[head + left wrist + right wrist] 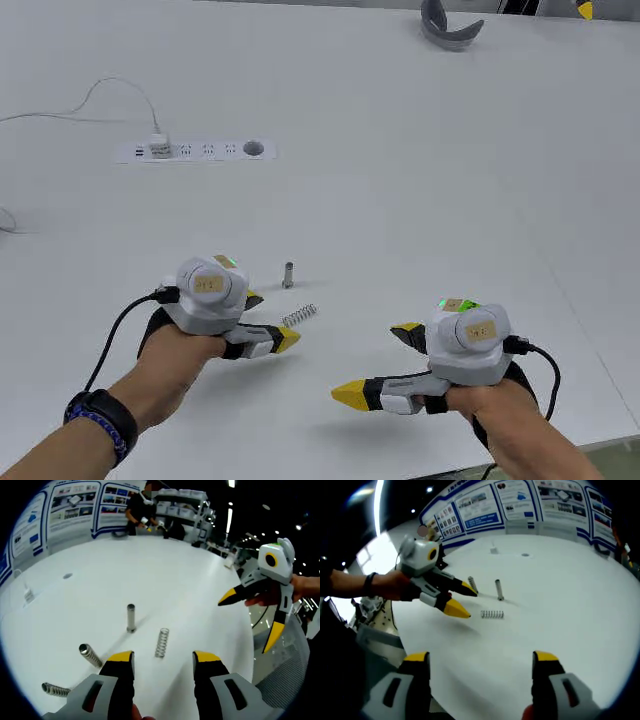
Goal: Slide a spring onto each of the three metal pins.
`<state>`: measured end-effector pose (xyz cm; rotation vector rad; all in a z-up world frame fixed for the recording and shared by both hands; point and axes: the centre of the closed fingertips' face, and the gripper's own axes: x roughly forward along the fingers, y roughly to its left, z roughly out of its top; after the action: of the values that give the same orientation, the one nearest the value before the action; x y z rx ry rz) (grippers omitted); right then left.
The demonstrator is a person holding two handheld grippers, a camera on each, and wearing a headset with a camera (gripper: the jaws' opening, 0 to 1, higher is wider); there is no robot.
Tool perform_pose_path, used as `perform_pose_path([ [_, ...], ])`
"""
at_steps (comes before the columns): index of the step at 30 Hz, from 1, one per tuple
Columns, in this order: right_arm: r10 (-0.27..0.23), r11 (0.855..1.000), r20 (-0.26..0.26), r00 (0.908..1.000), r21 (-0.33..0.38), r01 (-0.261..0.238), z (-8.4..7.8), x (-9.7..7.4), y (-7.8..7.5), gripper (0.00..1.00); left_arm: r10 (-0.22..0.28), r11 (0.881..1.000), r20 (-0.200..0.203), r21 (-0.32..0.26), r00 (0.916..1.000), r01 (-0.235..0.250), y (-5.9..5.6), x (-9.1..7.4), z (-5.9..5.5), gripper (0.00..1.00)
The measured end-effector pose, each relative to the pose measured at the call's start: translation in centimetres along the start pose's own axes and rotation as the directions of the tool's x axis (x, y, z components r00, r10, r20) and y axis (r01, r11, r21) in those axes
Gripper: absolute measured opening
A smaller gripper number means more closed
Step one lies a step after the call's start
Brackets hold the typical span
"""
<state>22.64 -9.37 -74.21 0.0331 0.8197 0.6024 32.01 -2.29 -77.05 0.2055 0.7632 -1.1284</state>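
A loose silver coil spring (300,315) lies flat on the white tabletop (400,200), just ahead of the left claw (270,318), whose yellow-tipped jaws stand spread and empty. A short upright metal pin (288,275) stands near the spring, at about 11 o'clock from it. The right claw (377,361), at 4 o'clock from the spring, is also spread wide and grips nothing.

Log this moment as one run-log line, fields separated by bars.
left gripper: open, facing loose spring | right gripper: open, empty | pin: upright, bare | loose spring: lying beside pin
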Motion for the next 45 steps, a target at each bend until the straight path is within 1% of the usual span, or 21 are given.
perform_pose_path([
  [3,0.002,1.000,-0.003,1.0000,0.000,-0.002,-0.2,0.0,0.0,0.85,0.002,1.000,0.002,-0.013,1.0000,-0.002,0.2,0.5,-0.1,0.45],
  [7,0.001,1.000,-0.004,1.0000,0.005,-0.001,-0.4,-0.1,-0.1,0.85,0.009,1.000,-0.003,-0.014,1.0000,-0.009,0.4,1.2,-0.3,0.41],
  [10,-0.001,1.000,-0.004,1.0000,0.012,0.001,-0.6,-0.2,-0.2,0.85,0.006,1.000,0.005,-0.027,1.0000,-0.006,0.4,1.7,-0.2,0.37],
  [12,-0.001,1.000,-0.006,1.0000,0.014,0.001,-0.7,-0.2,-0.3,0.85,-0.004,1.000,0.010,-0.025,0.9999,0.005,0.2,2.0,-0.2,0.35],
  [15,0.000,1.000,-0.013,0.9999,0.013,0.000,-0.8,-0.2,-0.2,0.85,0.003,1.000,-0.001,-0.001,1.0000,-0.003,0.2,2.6,-0.4,0.31],
  [17,0.000,1.000,-0.011,0.9999,0.017,0.000,-0.8,-0.2,-0.2,0.85,0.010,1.000,-0.003,0.000,0.9999,-0.010,0.4,2.8,-0.5,0.28],
  [18,-0.001,1.000,-0.009,1.0000,0.020,0.001,-0.8,-0.2,-0.3,0.85,0.016,1.000,-0.004,-0.006,0.9999,-0.016,0.5,2.8,-0.5,0.27],
  [20,-0.003,1.000,-0.005,1.0000,0.025,0.003,-0.8,-0.2,-0.3,0.85,0.034,0.998,-0.008,-0.061,0.9994,-0.034,0.8,3.0,-0.7,0.25],
  [22,-0.003,1.000,-0.003,1.0000,0.028,0.003,-0.8,-0.1,-0.3,0.85,0.039,0.997,0.002,-0.064,0.9992,-0.039,0.8,3.1,-0.6,0.23],
  [28,0.004,1.000,-0.011,0.9999,0.027,-0.004,-1.2,0.1,0.1,0.84,0.057,0.997,-0.007,-0.059,0.9984,-0.057,0.5,3.6,-1.0,0.18],
  [31,0.003,1.000,-0.011,0.9999,0.028,-0.003,-1.2,0.0,0.1,0.84,0.074,0.996,0.007,-0.044,0.9972,-0.074,0.4,3.7,-1.1,0.14],
  [34,0.000,0.999,-0.010,0.9999,0.032,0.001,-1.4,-0.1,0.0,0.84,0.102,0.993,0.022,-0.064,0.9946,-0.100,0.7,3.5,-1.0,0.11],
  [37,-0.003,0.999,-0.013,0.9999,0.032,0.004,-1.5,-0.2,-0.1,0.84,0.103,0.992,0.023,-0.074,0.9944,-0.101,0.6,3.5,-1.1,0.11],
  [39,-0.007,0.999,-0.015,0.9999,0.031,0.007,-1.6,-0.4,-0.1,0.84,0.099,0.990,0.021,-0.104,0.9949,-0.096,0.4,3.3,-1.2,0.11],
  [42,-0.008,0.999,-0.009,0.9999,0.036,0.008,-1.5,-0.7,0.0,0.84,0.098,0.989,0.023,-0.113,0.9950,-0.094,0.2,3.0,-1.6,0.11],
  [45,-0.013,0.999,-0.007,0.9999,0.040,0.013,-1.7,-0.8,0.0,0.84,0.101,0.986,0.017,-0.132,0.9947,-0.098,0.1,2.4,-2.0,0.10],
])
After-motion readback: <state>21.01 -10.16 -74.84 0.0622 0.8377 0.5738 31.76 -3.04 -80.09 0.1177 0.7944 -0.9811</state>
